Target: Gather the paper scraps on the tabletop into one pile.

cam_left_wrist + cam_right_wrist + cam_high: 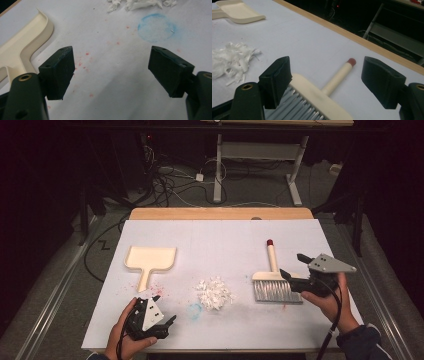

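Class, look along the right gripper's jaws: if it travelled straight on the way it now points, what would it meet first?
Most likely the brush: the right gripper has open jaws standing either side of its cream head, handle pointing away. Depth is hard to judge.

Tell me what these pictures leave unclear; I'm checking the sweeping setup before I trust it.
- Brush: in the right gripper view its bristles run off the bottom edge, and the near left finger covers one end of the head.
- Dustpan: in the left gripper view the left edge cuts off its tray.
- Paper scraps: in the high view, too small to count.
- Left gripper: the person's hand hides its underside.
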The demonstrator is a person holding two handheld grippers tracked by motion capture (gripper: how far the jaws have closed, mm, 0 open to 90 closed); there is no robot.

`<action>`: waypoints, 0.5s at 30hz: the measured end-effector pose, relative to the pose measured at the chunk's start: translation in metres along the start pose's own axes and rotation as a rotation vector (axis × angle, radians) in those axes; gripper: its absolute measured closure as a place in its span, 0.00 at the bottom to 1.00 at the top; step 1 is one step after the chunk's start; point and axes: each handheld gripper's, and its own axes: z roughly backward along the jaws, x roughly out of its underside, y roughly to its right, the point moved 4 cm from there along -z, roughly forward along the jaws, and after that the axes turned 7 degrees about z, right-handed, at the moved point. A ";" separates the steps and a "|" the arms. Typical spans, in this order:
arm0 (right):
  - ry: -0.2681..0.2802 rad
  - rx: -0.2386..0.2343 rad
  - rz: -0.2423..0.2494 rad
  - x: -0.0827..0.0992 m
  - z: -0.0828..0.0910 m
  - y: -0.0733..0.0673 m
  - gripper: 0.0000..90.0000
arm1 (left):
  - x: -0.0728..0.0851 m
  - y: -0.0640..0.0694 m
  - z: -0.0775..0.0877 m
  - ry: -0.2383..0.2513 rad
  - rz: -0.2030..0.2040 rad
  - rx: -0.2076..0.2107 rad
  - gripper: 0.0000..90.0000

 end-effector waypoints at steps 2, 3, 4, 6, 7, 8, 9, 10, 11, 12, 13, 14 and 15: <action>0.001 0.020 0.006 0.006 0.007 -0.003 0.26 | -0.001 0.000 -0.001 -0.001 -0.002 -0.003 0.22; 0.004 0.016 -0.007 0.009 0.010 -0.005 0.26 | -0.001 0.000 -0.001 -0.001 -0.003 -0.002 0.22; 0.011 0.010 -0.012 0.011 0.013 -0.006 0.26 | -0.001 0.000 -0.002 0.001 -0.003 0.001 0.22; 0.015 0.021 0.001 0.017 0.018 -0.009 0.25 | -0.002 0.000 -0.002 -0.001 -0.009 -0.002 0.22; 0.017 0.026 0.011 0.019 0.020 -0.011 0.25 | -0.002 0.000 -0.002 -0.002 -0.010 -0.003 0.22; 0.017 0.027 0.020 0.021 0.022 -0.012 0.25 | -0.002 0.000 -0.003 -0.001 -0.009 -0.001 0.22; 0.018 0.028 0.023 0.023 0.023 -0.013 0.25 | -0.002 0.000 -0.003 0.000 -0.009 -0.001 0.22; 0.015 0.026 0.020 0.026 0.025 -0.015 0.25 | -0.002 0.000 -0.003 -0.001 -0.009 -0.001 0.22; 0.014 0.020 0.024 0.029 0.026 -0.017 0.25 | -0.003 0.000 -0.004 -0.003 -0.011 -0.001 0.22; 0.009 0.020 0.029 0.031 0.027 -0.018 0.24 | -0.003 0.000 -0.004 -0.002 -0.012 -0.001 0.22; 0.001 0.026 0.043 0.035 0.027 -0.019 0.24 | -0.003 0.000 -0.004 -0.002 -0.012 -0.001 0.22; -0.007 0.033 0.048 0.039 0.029 -0.020 0.24 | -0.003 0.001 -0.005 0.000 -0.015 -0.001 0.22; -0.003 0.028 0.042 0.042 0.030 -0.022 0.24 | -0.003 0.001 -0.005 0.001 -0.015 -0.001 0.22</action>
